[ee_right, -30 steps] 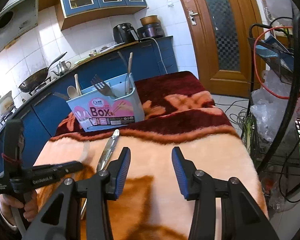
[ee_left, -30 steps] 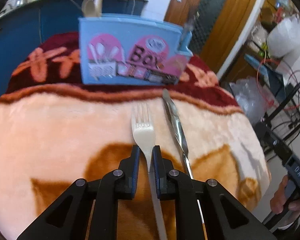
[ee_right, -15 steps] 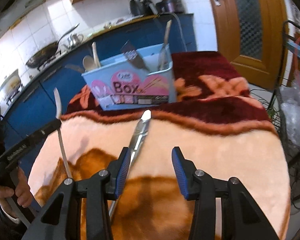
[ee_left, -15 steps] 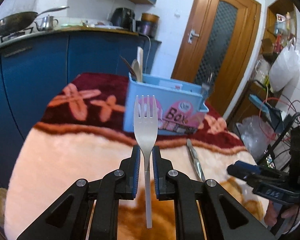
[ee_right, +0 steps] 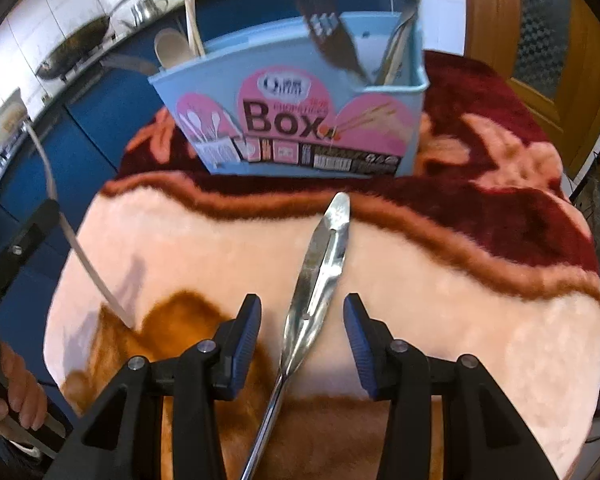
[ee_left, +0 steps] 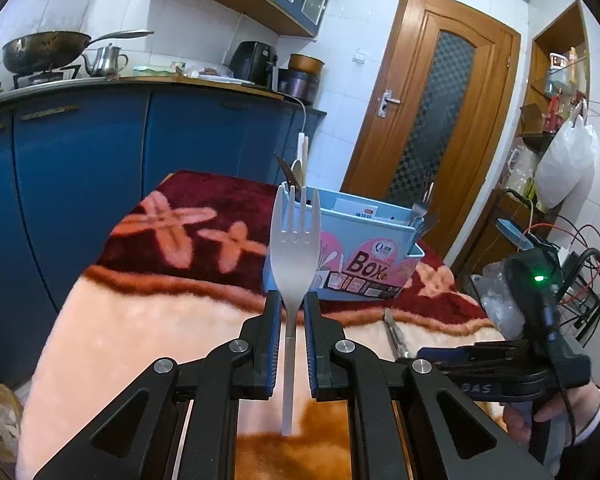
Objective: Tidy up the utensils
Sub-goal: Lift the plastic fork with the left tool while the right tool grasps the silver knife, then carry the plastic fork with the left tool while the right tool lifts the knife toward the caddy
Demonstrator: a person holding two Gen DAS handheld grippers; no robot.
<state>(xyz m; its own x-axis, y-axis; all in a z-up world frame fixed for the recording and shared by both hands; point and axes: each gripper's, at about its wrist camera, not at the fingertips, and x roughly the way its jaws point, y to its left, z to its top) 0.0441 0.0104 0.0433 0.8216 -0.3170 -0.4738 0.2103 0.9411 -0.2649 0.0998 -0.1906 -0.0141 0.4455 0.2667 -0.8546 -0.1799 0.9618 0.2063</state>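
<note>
**Fork aloft, knife between open fingers**

A plush blanket [ee_right: 440,264], peach and brown near the fingers and dark red beyond them, covered the table. On its red band, past both sets of fingertips, stood the pale blue utensil box [ee_right: 300,120] with its pink "Box" label, handles and a dark fork sticking up from its compartments.

The left gripper [ee_left: 292,320] was closed on the neck of a pale fork [ee_left: 294,240], holding it upright with the tines above the fingertips and the handle hanging down between the fingers, clear of the blanket. The box stood beyond it and slightly to its right.

The right gripper [ee_right: 302,324] was spread wide, gripping nothing. A steel knife [ee_right: 320,264] lay flat on the blanket, running between the two fingers without touching either, its rounded tip pointing ahead toward the box.
</note>
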